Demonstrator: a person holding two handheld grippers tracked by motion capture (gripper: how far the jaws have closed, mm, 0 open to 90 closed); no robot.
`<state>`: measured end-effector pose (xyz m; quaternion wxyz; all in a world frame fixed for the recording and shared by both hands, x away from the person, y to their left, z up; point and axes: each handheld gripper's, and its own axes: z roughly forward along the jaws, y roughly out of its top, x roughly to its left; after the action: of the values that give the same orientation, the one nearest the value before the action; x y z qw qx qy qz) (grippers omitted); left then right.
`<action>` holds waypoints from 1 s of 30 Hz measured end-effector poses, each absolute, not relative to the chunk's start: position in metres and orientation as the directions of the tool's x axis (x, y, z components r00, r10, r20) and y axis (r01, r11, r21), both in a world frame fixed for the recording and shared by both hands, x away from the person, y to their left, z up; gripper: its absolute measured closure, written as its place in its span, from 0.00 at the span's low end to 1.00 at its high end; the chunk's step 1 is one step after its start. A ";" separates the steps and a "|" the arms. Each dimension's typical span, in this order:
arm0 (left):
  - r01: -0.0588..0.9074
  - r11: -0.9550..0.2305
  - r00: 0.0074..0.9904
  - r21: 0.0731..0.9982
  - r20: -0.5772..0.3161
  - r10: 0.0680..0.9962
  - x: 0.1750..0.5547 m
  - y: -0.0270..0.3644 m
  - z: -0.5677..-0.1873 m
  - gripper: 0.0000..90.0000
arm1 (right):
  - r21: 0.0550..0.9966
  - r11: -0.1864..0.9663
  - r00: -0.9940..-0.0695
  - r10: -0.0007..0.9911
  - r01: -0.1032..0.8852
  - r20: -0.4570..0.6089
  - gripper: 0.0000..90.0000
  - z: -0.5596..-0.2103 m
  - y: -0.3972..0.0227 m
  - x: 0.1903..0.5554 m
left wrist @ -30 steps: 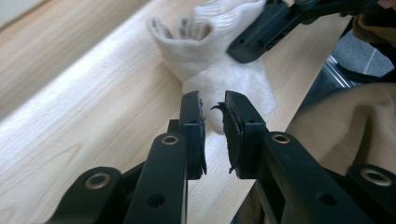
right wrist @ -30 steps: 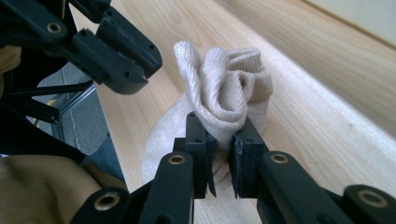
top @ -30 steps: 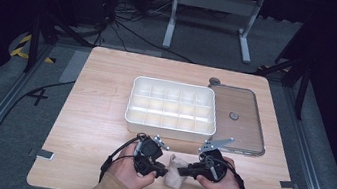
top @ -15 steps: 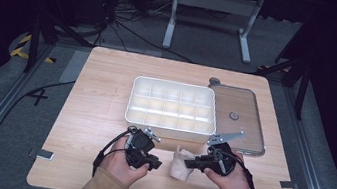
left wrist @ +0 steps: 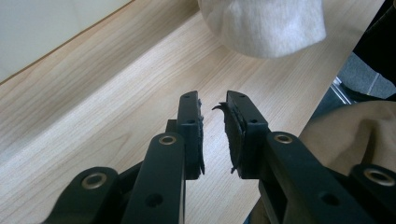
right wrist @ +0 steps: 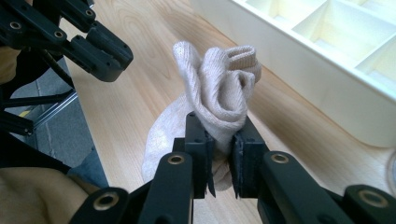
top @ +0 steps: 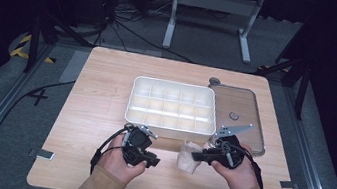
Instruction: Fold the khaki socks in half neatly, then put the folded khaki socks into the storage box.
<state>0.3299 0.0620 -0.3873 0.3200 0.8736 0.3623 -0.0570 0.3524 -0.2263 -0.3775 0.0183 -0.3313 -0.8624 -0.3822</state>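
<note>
The left gripper (top: 149, 160) lies low over the table (top: 93, 113), jaws slightly parted on nothing, having just been opening. Beyond its tips hangs the sock (right wrist: 219, 100), pinched by the right gripper (right wrist: 223, 154), raised and angled leftward.

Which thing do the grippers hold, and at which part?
The right gripper pinches the beige sock at its bunched middle. The left gripper holds nothing.
</note>
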 end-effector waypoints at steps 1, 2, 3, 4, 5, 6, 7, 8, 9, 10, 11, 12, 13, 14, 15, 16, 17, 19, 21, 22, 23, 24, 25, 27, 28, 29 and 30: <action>0.672 -0.531 0.729 0.516 -0.336 0.597 0.330 0.062 -0.387 0.85 | 0.648 0.488 -0.780 0.559 0.585 0.283 0.88 -0.376 -0.227 0.353; 0.675 -0.530 0.727 0.513 -0.341 0.596 0.330 0.062 -0.387 0.85 | 0.649 0.487 -0.779 0.559 0.585 0.284 0.88 -0.376 -0.228 0.353; 0.676 -0.529 0.727 0.514 -0.344 0.594 0.330 0.062 -0.388 0.85 | 0.650 0.487 -0.780 0.559 0.584 0.282 0.88 -0.375 -0.228 0.354; 0.676 -0.529 0.727 0.513 -0.345 0.593 0.330 0.062 -0.388 0.85 | 0.653 0.486 -0.781 0.560 0.581 0.278 0.88 -0.374 -0.229 0.354; 0.675 -0.530 0.728 0.513 -0.346 0.592 0.330 0.062 -0.388 0.86 | 0.650 0.487 -0.780 0.560 0.583 0.280 0.88 -0.373 -0.229 0.354; 0.678 -0.527 0.725 0.512 -0.348 0.594 0.330 0.062 -0.388 0.86 | 0.652 0.488 -0.782 0.559 0.580 0.277 0.88 -0.372 -0.230 0.355; 0.678 -0.527 0.725 0.513 -0.349 0.594 0.331 0.062 -0.388 0.86 | 0.652 0.492 -0.783 0.559 0.577 0.272 0.88 -0.371 -0.230 0.356; 0.676 -0.527 0.726 0.515 -0.344 0.595 0.331 0.063 -0.388 0.86 | 0.654 0.491 -0.783 0.561 0.575 0.268 0.88 -0.370 -0.231 0.357; 0.676 -0.527 0.726 0.515 -0.344 0.595 0.331 0.063 -0.388 0.86 | 0.655 0.495 -0.784 0.564 0.571 0.257 0.88 -0.368 -0.232 0.359; 0.676 -0.527 0.726 0.514 -0.346 0.594 0.332 0.063 -0.388 0.86 | 0.655 0.498 -0.785 0.565 0.568 0.252 0.88 -0.366 -0.233 0.360; 0.677 -0.527 0.726 0.515 -0.346 0.595 0.332 0.064 -0.388 0.86 | 0.656 0.503 -0.788 0.566 0.563 0.242 0.88 -0.363 -0.234 0.362; 0.679 -0.522 0.723 0.517 -0.343 0.600 0.332 0.064 -0.387 0.86 | 0.657 0.510 -0.792 0.565 0.555 0.232 0.88 -0.361 -0.234 0.364; 0.679 -0.521 0.723 0.517 -0.345 0.599 0.331 0.065 -0.387 0.86 | 0.652 0.516 -0.792 0.567 0.556 0.226 0.88 -0.358 -0.235 0.366; 0.680 -0.521 0.721 0.516 -0.344 0.601 0.331 0.067 -0.387 0.85 | 0.649 0.522 -0.793 0.568 0.553 0.218 0.88 -0.355 -0.236 0.367; 0.685 -0.514 0.716 0.516 -0.347 0.606 0.331 0.068 -0.387 0.85 | 0.647 0.529 -0.794 0.573 0.549 0.206 0.88 -0.353 -0.236 0.369; 0.685 -0.513 0.716 0.517 -0.348 0.605 0.331 0.069 -0.387 0.85 | 0.644 0.534 -0.795 0.571 0.548 0.203 0.88 -0.350 -0.237 0.372; 0.689 -0.507 0.711 0.517 -0.346 0.612 0.330 0.070 -0.387 0.85 | 0.643 0.543 -0.800 0.568 0.540 0.192 0.88 -0.348 -0.237 0.374; 0.689 -0.508 0.711 0.517 -0.346 0.612 0.331 0.072 -0.386 0.85 | 0.639 0.546 -0.799 0.570 0.542 0.191 0.87 -0.343 -0.238 0.380; 0.693 -0.500 0.706 0.519 -0.345 0.619 0.331 0.074 -0.387 0.85 | 0.630 0.558 -0.800 0.571 0.541 0.182 0.87 -0.337 -0.238 0.383; 0.695 -0.497 0.704 0.520 -0.349 0.619 0.331 0.075 -0.387 0.85 | 0.625 0.570 -0.804 0.571 0.534 0.166 0.87 -0.334 -0.238 0.385; 0.695 -0.497 0.704 0.520 -0.349 0.619 0.331 0.075 -0.387 0.85 | 0.625 0.570 -0.804 0.571 0.534 0.166 0.87 -0.334 -0.238 0.385; 0.696 -0.496 0.701 0.518 -0.344 0.624 0.331 0.077 -0.387 0.85 | 0.621 0.574 -0.804 0.571 0.535 0.165 0.87 -0.332 -0.238 0.386; 0.699 -0.493 0.699 0.518 -0.349 0.624 0.330 0.078 -0.387 0.85 | 0.613 0.585 -0.806 0.572 0.530 0.151 0.87 -0.329 -0.237 0.388; 0.703 -0.483 0.692 0.522 -0.348 0.632 0.330 0.081 -0.387 0.85 | 0.604 0.601 -0.810 0.571 0.523 0.134 0.87 -0.325 -0.237 0.392; 0.703 -0.484 0.693 0.522 -0.348 0.632 0.330 0.082 -0.386 0.85 | 0.603 0.603 -0.810 0.571 0.523 0.132 0.87 -0.323 -0.237 0.393; 0.709 -0.477 0.686 0.520 -0.353 0.636 0.329 0.083 -0.386 0.85 | 0.602 0.607 -0.812 0.570 0.519 0.125 0.87 -0.322 -0.237 0.395; 0.706 -0.479 0.689 0.522 -0.349 0.636 0.329 0.084 -0.386 0.85 | 0.600 0.611 -0.814 0.568 0.516 0.122 0.87 -0.320 -0.237 0.397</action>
<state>0.3292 0.0841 -0.3859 0.3284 0.8582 0.3908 -0.0535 0.3971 -0.2375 -0.3204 -0.0404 -0.3024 -0.8967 -0.3207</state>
